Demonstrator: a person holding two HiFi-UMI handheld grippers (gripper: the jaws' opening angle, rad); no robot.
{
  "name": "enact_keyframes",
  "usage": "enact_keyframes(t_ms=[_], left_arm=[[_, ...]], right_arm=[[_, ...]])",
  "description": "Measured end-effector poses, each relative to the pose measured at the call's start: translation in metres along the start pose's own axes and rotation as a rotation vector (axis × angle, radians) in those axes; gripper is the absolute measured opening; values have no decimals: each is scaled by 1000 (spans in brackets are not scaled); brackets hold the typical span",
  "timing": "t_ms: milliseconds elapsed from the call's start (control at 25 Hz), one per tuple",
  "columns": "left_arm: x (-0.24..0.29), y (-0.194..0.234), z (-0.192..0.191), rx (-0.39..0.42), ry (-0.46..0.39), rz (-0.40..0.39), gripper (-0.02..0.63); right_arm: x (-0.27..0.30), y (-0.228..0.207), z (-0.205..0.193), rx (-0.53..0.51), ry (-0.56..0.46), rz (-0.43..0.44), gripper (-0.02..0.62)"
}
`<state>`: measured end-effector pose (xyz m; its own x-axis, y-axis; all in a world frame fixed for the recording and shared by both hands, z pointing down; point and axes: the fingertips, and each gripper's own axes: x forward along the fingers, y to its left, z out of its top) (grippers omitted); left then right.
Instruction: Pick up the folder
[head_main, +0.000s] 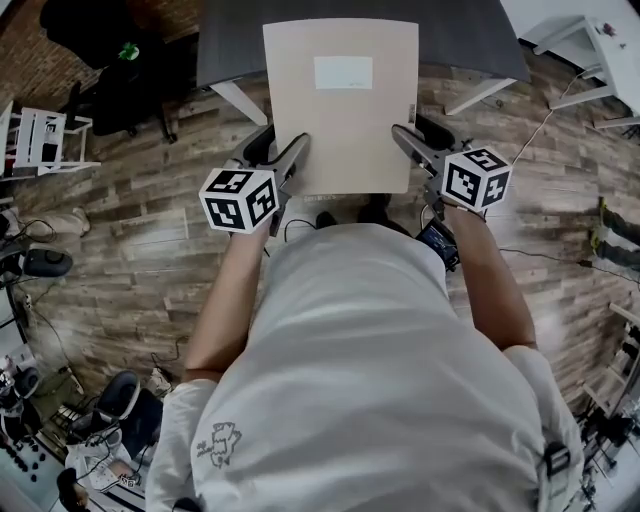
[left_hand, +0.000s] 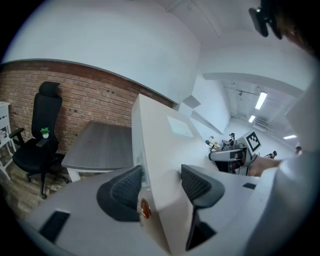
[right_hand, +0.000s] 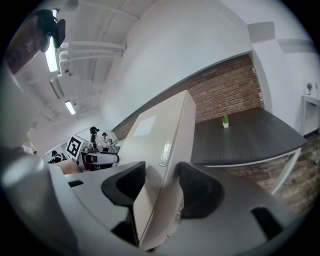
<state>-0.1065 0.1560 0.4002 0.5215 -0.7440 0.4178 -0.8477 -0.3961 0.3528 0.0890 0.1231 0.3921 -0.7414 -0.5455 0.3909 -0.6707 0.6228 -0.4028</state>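
A thick beige folder (head_main: 340, 105) with a white label hangs in the air in front of the person, off the grey table (head_main: 230, 45). My left gripper (head_main: 293, 160) is shut on the folder's near left edge, and my right gripper (head_main: 405, 145) is shut on its near right edge. In the left gripper view the folder (left_hand: 165, 150) stands on edge between the two dark pads (left_hand: 125, 187). In the right gripper view the folder (right_hand: 162, 150) is clamped between the pads (right_hand: 200, 187), with its label plate facing right.
The dark grey table (right_hand: 240, 137) carries a small potted plant (right_hand: 225, 120). A black office chair (left_hand: 40, 135) stands by the brick wall at left. White racks (head_main: 40, 140) and cables line the wooden floor's edges.
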Motion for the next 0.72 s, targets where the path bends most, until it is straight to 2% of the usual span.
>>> enact_keyframes(t_ms=[280, 520, 720], left_arm=[[-26, -5, -3, 19, -18, -5, 262], [-43, -11, -5, 75, -26, 17, 262], [-43, -9, -9, 50, -22, 8, 262]], right_arm=[[-12, 26, -3, -21, -39, 10, 218], [-19, 40, -13, -24, -44, 12, 218], [-20, 42, -12, -26, -61, 19, 218]])
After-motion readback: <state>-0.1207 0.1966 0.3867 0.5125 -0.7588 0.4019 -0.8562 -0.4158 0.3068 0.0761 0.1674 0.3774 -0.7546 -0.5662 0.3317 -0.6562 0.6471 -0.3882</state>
